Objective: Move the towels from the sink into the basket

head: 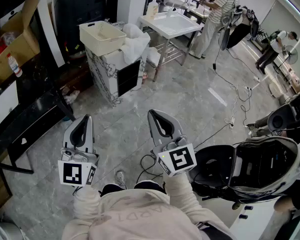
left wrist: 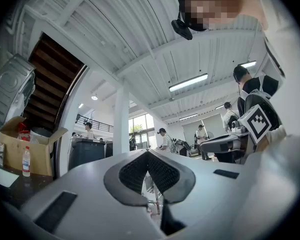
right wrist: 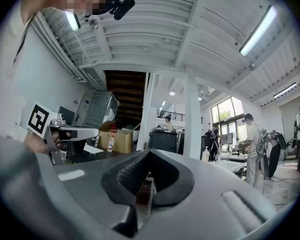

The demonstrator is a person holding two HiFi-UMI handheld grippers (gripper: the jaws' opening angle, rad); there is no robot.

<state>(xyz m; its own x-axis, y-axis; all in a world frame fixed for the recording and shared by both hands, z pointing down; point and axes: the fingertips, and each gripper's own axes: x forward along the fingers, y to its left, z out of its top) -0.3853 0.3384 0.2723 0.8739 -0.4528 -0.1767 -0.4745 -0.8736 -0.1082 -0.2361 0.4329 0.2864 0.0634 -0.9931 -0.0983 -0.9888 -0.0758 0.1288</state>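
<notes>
1. Head view puts both grippers low in the frame, over bare grey floor (head: pixel 190 91) and well apart from everything the task concerns. I judge the work to be at the approach step, with no towel picked up yet.
2. The white sink (head: pixel 157 28) stands on metal legs at upper centre. Its basin looks pale and flat from here, and I cannot make out any towels in it.
3. The cream basket (head: pixel 102 46) sits on a marbled cabinet (head: pixel 102 76) at upper left, near the sink. Its inside looks empty. A crumpled white bundle (head: pixel 136 43) lies just beside the basket, and I cannot tell whether it is a towel or a bag.
4. The left gripper (head: pixel 85 120) has its jaws pressed together, with nothing between them. In the left gripper view (left wrist: pixel 148 154) the dark ribbed pads meet at the tip.
5. The right gripper (head: pixel 154 115) is likewise closed tight and empty, and its pads meet at the tip in the right gripper view (right wrist: pixel 149 152).
6. The next move, as I judge it, calls for carrying both grippers up to the sink. One pair of jaws must then spread before it reaches into the basin for a towel.
</notes>
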